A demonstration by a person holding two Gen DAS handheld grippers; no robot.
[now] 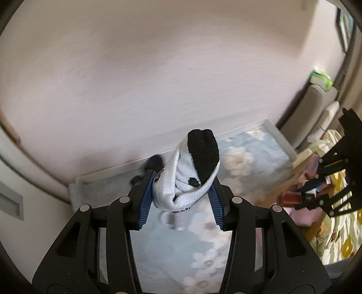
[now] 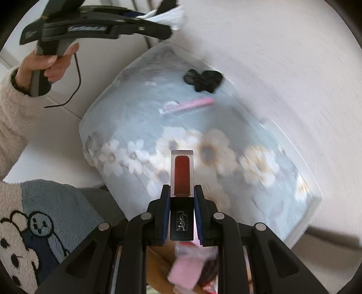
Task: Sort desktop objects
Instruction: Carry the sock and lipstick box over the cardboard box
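My left gripper (image 1: pixel 182 178) is shut on a white sock with a black toe (image 1: pixel 194 171), which hangs bunched between its blue pads above the floral tray (image 1: pixel 267 126). In the right wrist view that gripper (image 2: pixel 168 27) is at the top left, held by a hand (image 2: pixel 54 63), with the sock (image 2: pixel 174 14) sticking out. My right gripper (image 2: pixel 182 188) is shut on a red lip gloss tube with a black cap (image 2: pixel 182 174), held over the tray's (image 2: pixel 316 199) near end. A black hair clip (image 2: pixel 203 80) and a pink comb (image 2: pixel 187 105) lie in the tray.
A small pale tube (image 1: pixel 178 222) lies in the tray under the sock, with a dark blurred item (image 1: pixel 153 162) by the far rim. A wooden box of pink and red items (image 2: pixel 185 269) sits below the right gripper. A fuzzy sleeve (image 2: pixel 13 126) fills the left side.
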